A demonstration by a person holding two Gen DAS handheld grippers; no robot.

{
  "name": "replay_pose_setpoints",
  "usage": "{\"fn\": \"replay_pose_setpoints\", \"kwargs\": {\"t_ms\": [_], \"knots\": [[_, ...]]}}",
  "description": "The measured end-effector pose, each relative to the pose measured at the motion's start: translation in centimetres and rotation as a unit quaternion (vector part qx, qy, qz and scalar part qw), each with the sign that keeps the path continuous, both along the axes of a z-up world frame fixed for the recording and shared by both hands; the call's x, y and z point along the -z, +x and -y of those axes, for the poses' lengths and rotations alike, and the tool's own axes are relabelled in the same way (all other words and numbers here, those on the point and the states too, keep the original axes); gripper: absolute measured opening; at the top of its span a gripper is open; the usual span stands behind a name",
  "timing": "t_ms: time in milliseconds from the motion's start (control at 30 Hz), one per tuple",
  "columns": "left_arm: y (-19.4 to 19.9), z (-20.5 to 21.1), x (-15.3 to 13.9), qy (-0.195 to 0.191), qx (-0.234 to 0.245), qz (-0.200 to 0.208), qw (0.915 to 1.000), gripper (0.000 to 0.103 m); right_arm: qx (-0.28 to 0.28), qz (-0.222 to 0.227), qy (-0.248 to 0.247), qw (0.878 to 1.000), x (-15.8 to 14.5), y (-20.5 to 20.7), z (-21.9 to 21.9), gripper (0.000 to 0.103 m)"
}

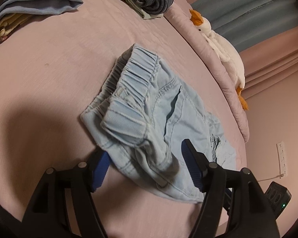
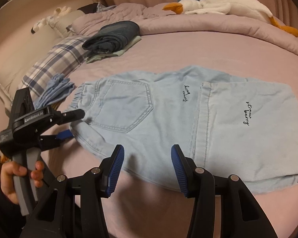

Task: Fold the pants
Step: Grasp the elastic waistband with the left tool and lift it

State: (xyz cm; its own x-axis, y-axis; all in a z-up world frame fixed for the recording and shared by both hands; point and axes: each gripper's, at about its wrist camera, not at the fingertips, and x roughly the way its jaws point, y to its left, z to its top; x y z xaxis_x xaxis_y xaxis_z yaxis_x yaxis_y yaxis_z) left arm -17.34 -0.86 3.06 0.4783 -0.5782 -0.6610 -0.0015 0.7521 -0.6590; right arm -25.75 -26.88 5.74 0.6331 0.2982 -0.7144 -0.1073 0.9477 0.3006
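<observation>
Light blue denim pants (image 2: pixel 149 115) lie on the pink bed, legs folded back over toward the right, back pocket up. In the left wrist view the pants (image 1: pixel 159 109) show their elastic waistband. My left gripper (image 1: pixel 147 158) is open with its jaws astride a raised fold of the waist end; it also shows in the right wrist view (image 2: pixel 77 124) at the pants' left edge, one finger above the cloth and one below. My right gripper (image 2: pixel 147 162) is open and empty just above the pants' near edge.
A folded stack of dark and pale clothes (image 2: pixel 113 37) lies at the back. Blue cloth (image 2: pixel 55 93) and a plaid pillow (image 2: pixel 55 63) lie at the left. A white goose plush (image 2: pixel 218 6) lies on the rolled quilt (image 2: pixel 188 25) at the far side.
</observation>
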Motion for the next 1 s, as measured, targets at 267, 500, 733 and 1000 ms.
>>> {"fn": "replay_pose_setpoints", "kwargs": {"t_ms": [267,500,733,1000], "knots": [[2.2,0.4,0.1,-0.014,-0.006,0.014,0.9998,0.069,0.001,-0.013,-0.012,1.000,0.3,0.5,-0.9,0.050],[2.3,-0.2,0.2,-0.019,-0.002,0.020,0.9996,0.053,0.005,-0.026,-0.021,0.999,0.7,1.1,-1.2,0.050],[1.3,-0.4,0.0,-0.001,0.015,0.040,0.9991,0.033,0.022,-0.045,-0.029,0.998,1.1,3.6,-1.6,0.050],[1.4,-0.2,0.0,0.024,0.043,0.047,0.9977,0.033,0.042,-0.025,-0.022,0.999,0.0,9.1,-2.1,0.049]]}}
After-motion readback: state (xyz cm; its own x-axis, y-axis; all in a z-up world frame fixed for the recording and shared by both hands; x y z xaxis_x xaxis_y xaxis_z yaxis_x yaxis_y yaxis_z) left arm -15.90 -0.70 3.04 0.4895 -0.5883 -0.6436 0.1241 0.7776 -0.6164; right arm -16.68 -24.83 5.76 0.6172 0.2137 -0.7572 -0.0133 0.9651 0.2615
